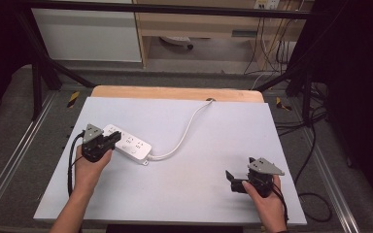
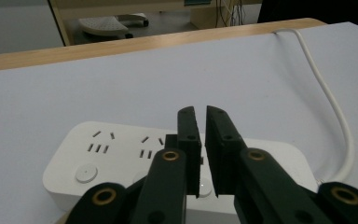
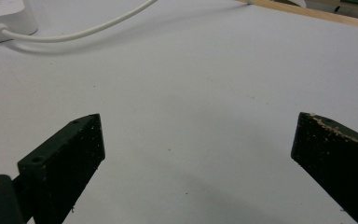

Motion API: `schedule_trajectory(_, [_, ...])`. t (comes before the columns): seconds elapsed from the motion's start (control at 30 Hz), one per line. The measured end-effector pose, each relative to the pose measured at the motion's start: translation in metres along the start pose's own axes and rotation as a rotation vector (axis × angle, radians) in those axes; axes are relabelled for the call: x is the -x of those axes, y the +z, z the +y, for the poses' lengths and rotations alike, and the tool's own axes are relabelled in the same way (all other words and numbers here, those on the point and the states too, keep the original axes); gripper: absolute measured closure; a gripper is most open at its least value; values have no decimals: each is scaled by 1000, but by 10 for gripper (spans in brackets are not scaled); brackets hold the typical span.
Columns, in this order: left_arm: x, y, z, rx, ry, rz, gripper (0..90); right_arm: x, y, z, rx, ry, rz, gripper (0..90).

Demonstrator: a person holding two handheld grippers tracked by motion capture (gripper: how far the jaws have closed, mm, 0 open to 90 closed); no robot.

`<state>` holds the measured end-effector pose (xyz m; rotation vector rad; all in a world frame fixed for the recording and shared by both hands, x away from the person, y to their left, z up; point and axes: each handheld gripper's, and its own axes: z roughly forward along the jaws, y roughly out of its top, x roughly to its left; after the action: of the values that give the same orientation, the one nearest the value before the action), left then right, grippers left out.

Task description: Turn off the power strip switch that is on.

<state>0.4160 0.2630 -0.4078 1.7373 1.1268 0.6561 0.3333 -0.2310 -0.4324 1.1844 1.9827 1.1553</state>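
White sheet covers the wooden table (image 1: 175, 194), and the white plastic power strip (image 1: 128, 143) lies on its left half, white cord (image 1: 184, 133) curving off to the far edge. Left gripper (image 1: 112, 141) hangs right over the strip, jaws nearly together. Right gripper (image 1: 229, 175), well right of the strip, jaws spread wide, holds nothing.

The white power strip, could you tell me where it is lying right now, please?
In the high view the white power strip lies on the left half of the table, directly under the left gripper, its cord running to the far edge.
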Motion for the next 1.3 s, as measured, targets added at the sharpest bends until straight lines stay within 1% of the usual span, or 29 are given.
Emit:
schedule_trajectory(0.07, [-1,0,-1,-3,-2,-3,868,0,0,0,-1,-1,0,29])
schedule_trajectory(0.17, [-2,2,-1,-15,0,-23,900,0,0,0,-2,-3,2,29])
schedule_trajectory(0.27, [-2,4,-2,-26,5,-27,900,0,0,0,-3,-6,1,29])
schedule_trajectory(0.43, [-2,5,-3,-28,-2,-29,900,0,0,0,-3,-1,1,29])
schedule_trajectory(0.63, [2,8,-5,-57,22,-39,900,-1,0,0,-4,-5,2,29])
schedule_trajectory(0.87, [4,12,-6,-74,37,-42,900,-1,0,0,-4,-2,3,29])
schedule_trajectory(1.3, [2,16,-8,-95,41,-45,900,-1,0,0,-5,-6,4,28])
